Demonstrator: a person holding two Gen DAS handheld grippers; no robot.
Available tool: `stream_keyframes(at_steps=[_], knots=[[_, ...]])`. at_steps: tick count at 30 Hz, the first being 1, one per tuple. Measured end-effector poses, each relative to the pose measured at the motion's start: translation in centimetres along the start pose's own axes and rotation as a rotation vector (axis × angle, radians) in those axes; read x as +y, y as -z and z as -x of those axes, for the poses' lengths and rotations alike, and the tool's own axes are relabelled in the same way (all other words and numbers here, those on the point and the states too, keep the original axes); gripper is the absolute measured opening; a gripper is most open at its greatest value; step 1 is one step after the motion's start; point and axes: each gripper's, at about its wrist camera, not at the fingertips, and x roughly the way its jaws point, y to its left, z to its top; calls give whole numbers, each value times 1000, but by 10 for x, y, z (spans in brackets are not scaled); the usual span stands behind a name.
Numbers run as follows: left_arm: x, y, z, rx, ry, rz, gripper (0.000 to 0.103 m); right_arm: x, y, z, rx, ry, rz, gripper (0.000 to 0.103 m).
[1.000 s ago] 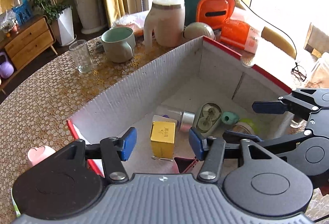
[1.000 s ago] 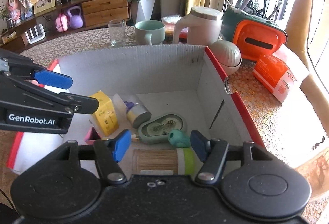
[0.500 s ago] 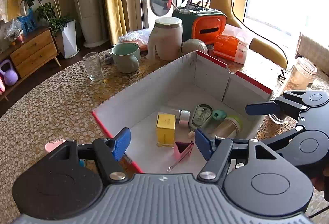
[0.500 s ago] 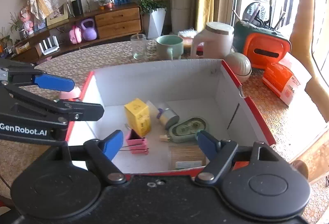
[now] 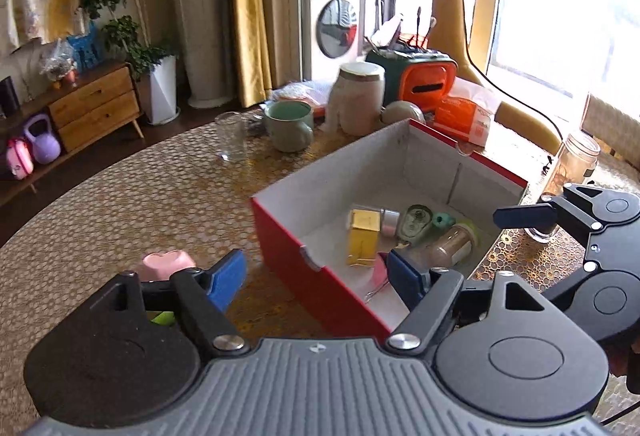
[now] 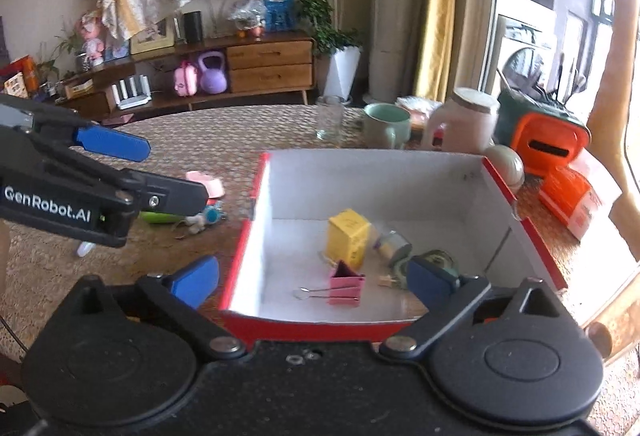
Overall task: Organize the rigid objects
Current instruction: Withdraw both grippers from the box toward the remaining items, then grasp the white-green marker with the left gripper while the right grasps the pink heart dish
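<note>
Red box [image 6: 520,224] with white interior stands on the table [image 5: 132,203], toward its window-side edge. Inside, on the floor of the box: a yellow carton [image 6: 347,238] standing upright near the centre; a pink binder clip [image 6: 347,284] just in front of it, its wire handles lying flat and pointing toward the box's left wall; a small silver-capped cylinder [image 6: 394,244] lying on its side beside the carton; a green oval case [image 5: 416,223] lying flat; a clear bottle [image 5: 450,246] on its side, long axis running toward the box's right wall, green cap farthest out.

Outside the box, near its left wall: a pink heart-shaped dish [image 5: 166,263].

Left gripper [image 5: 316,278] is held above the box's near corner, jaws apart, empty. Right gripper [image 6: 314,278] is held over the near wall, jaws apart, empty.
</note>
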Motion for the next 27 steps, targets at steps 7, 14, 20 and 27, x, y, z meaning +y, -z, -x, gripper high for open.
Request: stream_keyframes(at_steps=[7, 14, 20, 27], knots=[[29, 21, 23, -15, -32, 32, 82, 29, 0, 6, -34, -56, -8, 103], [61, 45, 43, -27, -93, 68, 82, 57, 2, 3, -60, -105, -30, 103], [92, 68, 56, -29, -139, 137, 82, 82, 1, -6, -41, -143, -21, 103], [124, 93, 67, -35, -184, 209, 82, 111, 0, -19, -18, -183, 5, 103]])
